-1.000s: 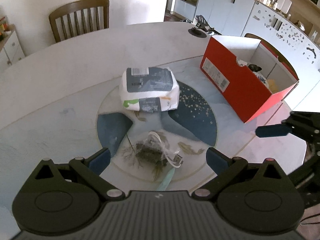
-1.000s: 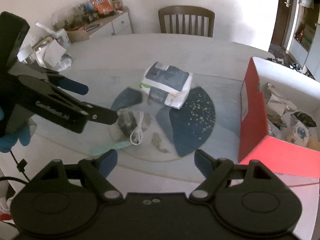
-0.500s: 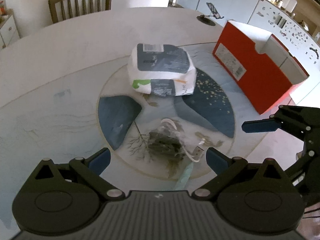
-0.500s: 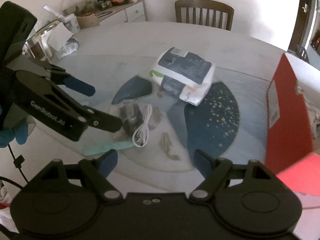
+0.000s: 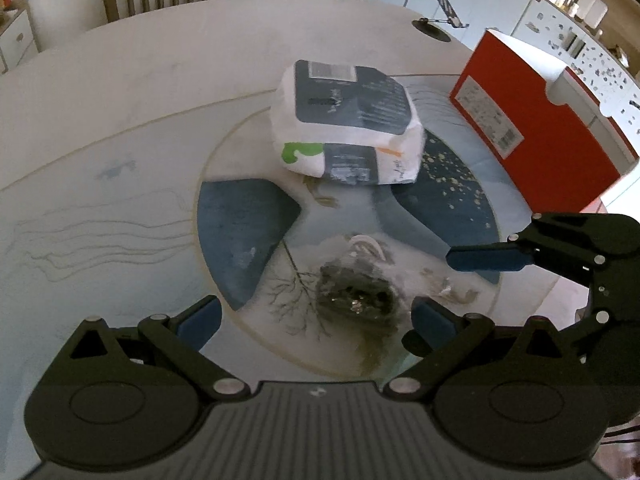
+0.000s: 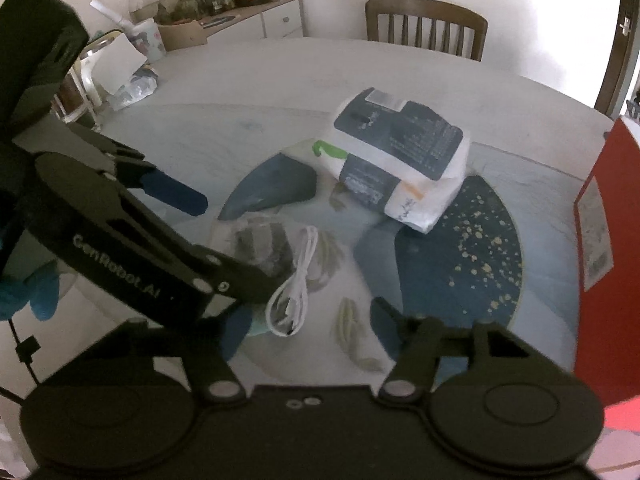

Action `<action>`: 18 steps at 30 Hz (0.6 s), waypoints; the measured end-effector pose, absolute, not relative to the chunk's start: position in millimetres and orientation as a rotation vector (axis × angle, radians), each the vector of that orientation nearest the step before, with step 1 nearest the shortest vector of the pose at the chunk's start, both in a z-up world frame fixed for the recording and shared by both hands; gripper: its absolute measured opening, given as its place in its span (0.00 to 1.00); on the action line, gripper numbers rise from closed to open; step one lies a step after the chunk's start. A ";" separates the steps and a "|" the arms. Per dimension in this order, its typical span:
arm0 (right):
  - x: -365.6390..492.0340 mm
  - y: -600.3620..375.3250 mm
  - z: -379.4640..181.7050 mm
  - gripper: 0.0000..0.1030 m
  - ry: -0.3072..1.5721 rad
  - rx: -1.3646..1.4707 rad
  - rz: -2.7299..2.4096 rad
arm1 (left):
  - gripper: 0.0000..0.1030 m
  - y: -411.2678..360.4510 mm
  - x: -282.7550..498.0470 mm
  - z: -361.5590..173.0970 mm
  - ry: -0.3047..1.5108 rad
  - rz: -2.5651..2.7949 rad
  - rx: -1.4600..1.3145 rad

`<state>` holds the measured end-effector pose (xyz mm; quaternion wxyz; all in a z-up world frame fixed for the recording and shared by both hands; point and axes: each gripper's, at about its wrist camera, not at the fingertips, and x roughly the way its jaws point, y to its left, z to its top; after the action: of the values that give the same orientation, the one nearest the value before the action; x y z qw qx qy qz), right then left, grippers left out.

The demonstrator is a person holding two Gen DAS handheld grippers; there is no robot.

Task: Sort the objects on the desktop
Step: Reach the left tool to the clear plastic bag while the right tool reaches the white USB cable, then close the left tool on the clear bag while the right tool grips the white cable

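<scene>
A clear plastic bag with a dark lump inside (image 5: pixel 354 294) lies on the round table, with a coiled white USB cable (image 6: pixel 294 284) beside it. My left gripper (image 5: pixel 316 318) is open, its jaws on either side of the bag, close above the table. My right gripper (image 6: pixel 306 322) is open and empty just in front of the cable; it shows at the right in the left wrist view (image 5: pixel 486 258). A white and grey wrapped package (image 5: pixel 346 118) (image 6: pixel 398 164) lies further back. A red cardboard box (image 5: pixel 536 126) stands at the right.
The table (image 5: pixel 120 128) has a round blue patterned centre. A phone stand (image 5: pixel 438 18) sits at its far edge. A wooden chair (image 6: pixel 426 26) stands behind. A sideboard with jars and snack bags (image 6: pixel 224 8) and a white jug (image 6: pixel 108 68) are at the left.
Both grippers have moved forward and down toward the bag and cable. The left gripper's jaws now flank the bag. The red box's inside has left both views.
</scene>
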<state>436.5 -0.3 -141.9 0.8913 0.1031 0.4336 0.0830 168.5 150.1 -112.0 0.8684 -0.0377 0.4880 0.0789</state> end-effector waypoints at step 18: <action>450.3 -10.4 -151.1 0.50 0.925 0.123 0.136 | 0.94 151.3 177.7 -118.0 0.991 0.133 -0.042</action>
<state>450.3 -10.4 -151.1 0.8910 0.0592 0.4454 0.0655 177.7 151.3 -118.0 0.8774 -0.0201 0.4750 0.0637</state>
